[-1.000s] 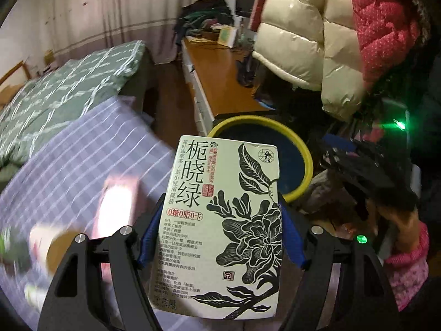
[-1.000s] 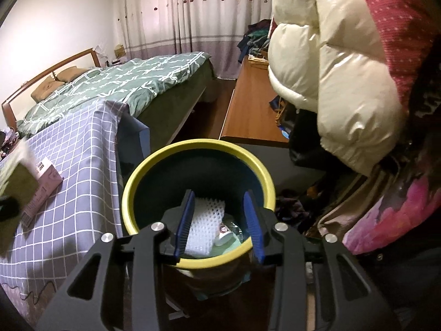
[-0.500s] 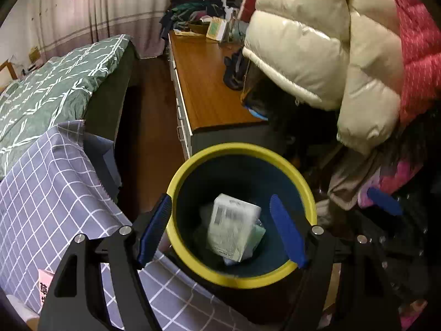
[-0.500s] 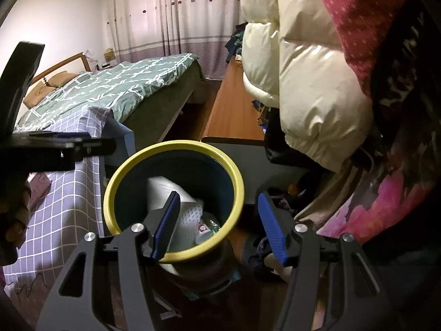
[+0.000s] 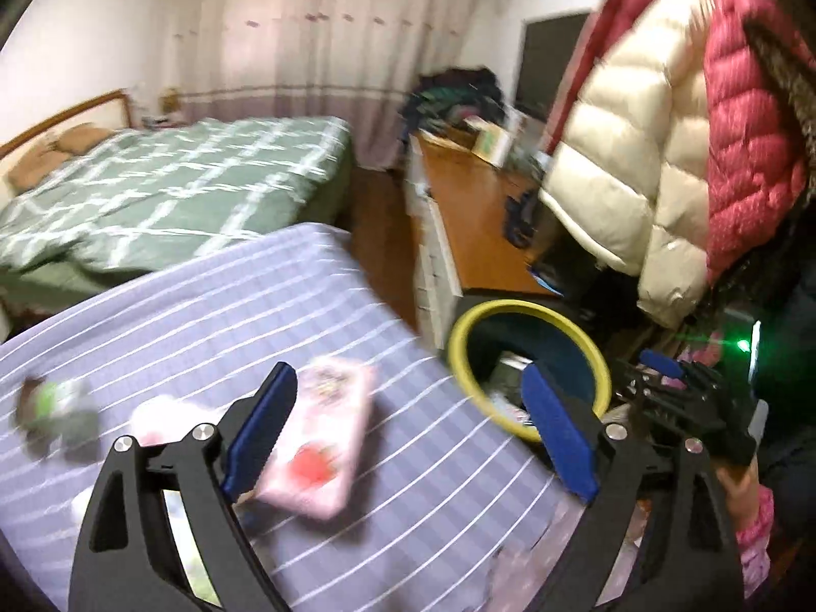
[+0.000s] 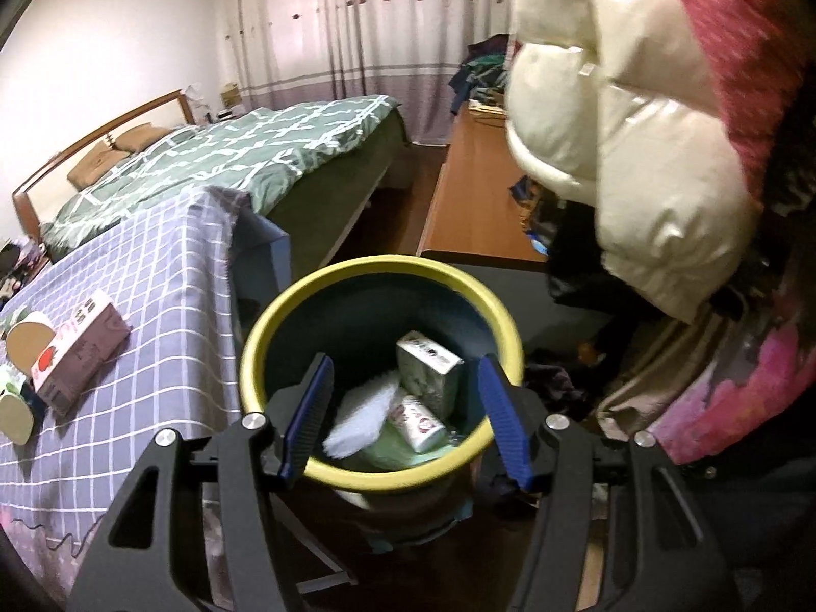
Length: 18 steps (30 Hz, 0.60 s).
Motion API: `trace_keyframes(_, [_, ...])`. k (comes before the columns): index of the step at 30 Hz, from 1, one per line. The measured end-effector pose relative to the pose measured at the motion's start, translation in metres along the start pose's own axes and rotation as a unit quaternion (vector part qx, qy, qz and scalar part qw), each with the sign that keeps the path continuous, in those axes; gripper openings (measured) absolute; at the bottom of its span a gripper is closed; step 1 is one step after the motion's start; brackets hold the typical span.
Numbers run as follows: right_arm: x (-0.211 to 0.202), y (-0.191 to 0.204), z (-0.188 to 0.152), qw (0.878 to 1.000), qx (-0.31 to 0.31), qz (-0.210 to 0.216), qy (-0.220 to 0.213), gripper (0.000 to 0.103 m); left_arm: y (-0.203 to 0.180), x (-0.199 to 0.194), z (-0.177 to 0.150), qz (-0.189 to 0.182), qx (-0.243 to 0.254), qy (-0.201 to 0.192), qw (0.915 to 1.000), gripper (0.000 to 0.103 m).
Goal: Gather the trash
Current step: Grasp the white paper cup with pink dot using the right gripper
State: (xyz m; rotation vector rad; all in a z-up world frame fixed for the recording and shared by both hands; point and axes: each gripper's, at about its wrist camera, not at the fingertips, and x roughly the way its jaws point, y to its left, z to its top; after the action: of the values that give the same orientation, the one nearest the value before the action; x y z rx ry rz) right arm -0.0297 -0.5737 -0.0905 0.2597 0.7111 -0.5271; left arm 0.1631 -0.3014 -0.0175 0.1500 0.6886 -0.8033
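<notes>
- Left wrist view: the left gripper (image 5: pixel 408 438) hangs over the counter (image 5: pixel 438 469) with its checked purple cloth; its jaws are opening, spread wide, and nothing is pressed between the pads.
- The pink carton (image 5: pixel 321 438) with a strawberry print lies flat on the cloth, just ahead of and partly behind the left-hand blue pad. Its long axis runs away from the camera, tilted a little to the right, so roughly in line with the fingers.
- Further left on the cloth sit blurred bits of litter: a green-and-dark wrapper (image 5: pixel 56 413) and something pale pink beside the carton; what they are I cannot tell.
- The yellow-rimmed bin (image 5: pixel 530 357) stands off the counter's right edge, near the right-hand pad.
- Right wrist view: the right gripper (image 6: pixel 408 413) hovers above the bin (image 6: pixel 380 275), jaws released and empty. Inside lie a white tea box (image 6: pixel 426 367), a white foam net and a small cup.
- From here the carton (image 6: pixel 76 341) is well to the left on the counter, beside a cut-out brown piece.
- Judgement: the left hand is much the nearer to the carton, which looks the likely next pick; the jaws would need to shift slightly left to straddle its narrow width.
</notes>
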Motion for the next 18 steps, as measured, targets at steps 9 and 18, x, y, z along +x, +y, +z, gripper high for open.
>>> trace_keyframes(9, [0.005, 0.080, 0.011, 0.996, -0.051, 0.068, 0.009, 0.057, 0.090, -0.112, -0.072, 0.134, -0.092, -0.036, 0.9861, 0.095])
trace_keyframes(18, [-0.010, 0.186, 0.021, 0.975, -0.118, 0.186, 0.017, 0.057, 0.143, -0.163, -0.119, 0.172, -0.139, -0.044, 0.9743, 0.095])
